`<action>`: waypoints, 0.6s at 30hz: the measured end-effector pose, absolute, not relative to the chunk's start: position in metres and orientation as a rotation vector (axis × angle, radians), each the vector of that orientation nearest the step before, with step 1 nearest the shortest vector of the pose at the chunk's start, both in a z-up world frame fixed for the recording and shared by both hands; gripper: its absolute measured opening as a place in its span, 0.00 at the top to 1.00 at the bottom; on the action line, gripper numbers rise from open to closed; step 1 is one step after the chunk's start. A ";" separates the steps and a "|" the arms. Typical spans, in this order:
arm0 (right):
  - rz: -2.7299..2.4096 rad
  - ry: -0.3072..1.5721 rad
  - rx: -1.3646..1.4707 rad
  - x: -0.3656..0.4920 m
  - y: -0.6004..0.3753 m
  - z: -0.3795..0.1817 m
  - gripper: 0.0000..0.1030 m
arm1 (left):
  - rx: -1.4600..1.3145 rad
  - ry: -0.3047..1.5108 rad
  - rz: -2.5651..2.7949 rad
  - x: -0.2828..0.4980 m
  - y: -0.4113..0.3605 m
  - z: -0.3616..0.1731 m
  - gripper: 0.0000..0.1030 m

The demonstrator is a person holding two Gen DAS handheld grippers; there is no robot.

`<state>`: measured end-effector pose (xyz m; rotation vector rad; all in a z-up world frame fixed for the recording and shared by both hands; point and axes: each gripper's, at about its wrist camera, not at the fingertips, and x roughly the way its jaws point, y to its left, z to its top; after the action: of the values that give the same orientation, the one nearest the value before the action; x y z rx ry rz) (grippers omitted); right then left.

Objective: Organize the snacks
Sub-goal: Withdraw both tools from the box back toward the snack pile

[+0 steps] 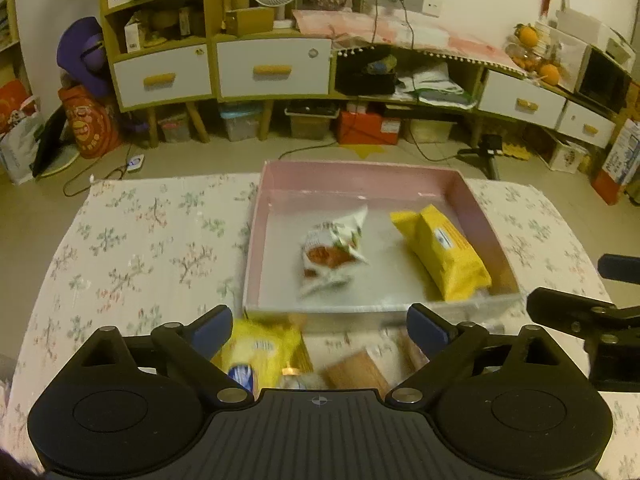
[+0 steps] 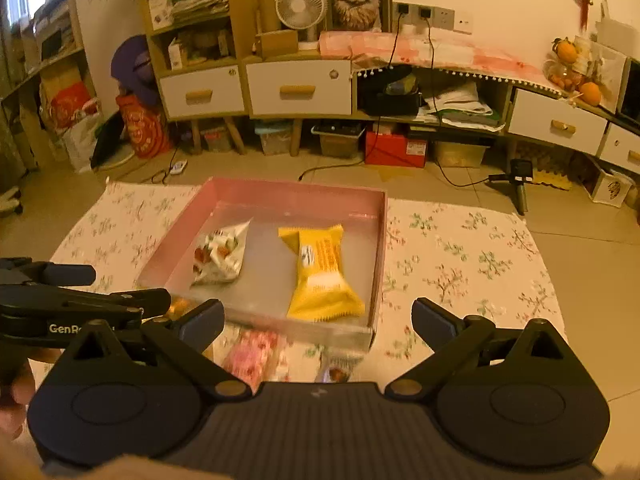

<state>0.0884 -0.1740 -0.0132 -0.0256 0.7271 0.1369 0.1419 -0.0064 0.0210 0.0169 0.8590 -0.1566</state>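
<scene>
Pink box already holds two packets; my left gripper gapes wide and empty directly above a yellow packet, the right gripper likewise wide over a pink one

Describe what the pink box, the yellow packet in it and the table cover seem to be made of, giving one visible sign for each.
Pink box: probably cardboard; thin, stiff, straight walls, matte pink inside, with a slightly shiny grey floor.
Yellow packet: likely plastic film; glossy, creased, with crimped, zigzag-cut ends.
Table cover: seemingly cloth, though coated sheet is possible; matte, printed with flowering twigs, lying flat.
</scene>
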 end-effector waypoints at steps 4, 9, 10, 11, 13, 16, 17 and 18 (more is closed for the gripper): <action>0.141 0.743 -0.053 0.075 -0.171 -0.015 0.02 | 0.024 0.876 -0.173 0.122 -0.006 0.019 0.05; 0.173 0.751 -0.068 0.060 -0.168 -0.019 0.00 | 0.036 0.899 -0.193 0.097 -0.006 0.014 0.04; 0.175 0.751 -0.074 0.057 -0.168 -0.019 0.00 | 0.033 0.903 -0.197 0.093 -0.006 0.013 0.04; 0.175 0.749 -0.081 0.054 -0.168 -0.020 0.00 | 0.024 0.906 -0.204 0.087 -0.005 0.011 0.04; 0.167 0.746 -0.097 0.048 -0.167 -0.024 0.00 | 0.016 0.918 -0.214 0.077 -0.004 0.006 0.04; 0.156 0.747 -0.103 0.039 -0.170 -0.031 0.00 | 0.009 0.924 -0.228 0.060 -0.002 0.001 0.04; 0.157 0.747 -0.091 0.037 -0.173 -0.035 0.00 | 0.003 0.912 -0.239 0.054 0.001 -0.002 0.04; 0.161 0.752 -0.080 0.035 -0.176 -0.038 0.00 | -0.002 0.903 -0.245 0.048 0.003 -0.003 0.03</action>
<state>0.0346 -0.1762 -0.0382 -0.0800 0.7523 0.1606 0.0484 0.0029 -0.0035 -0.0016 0.9030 -0.2448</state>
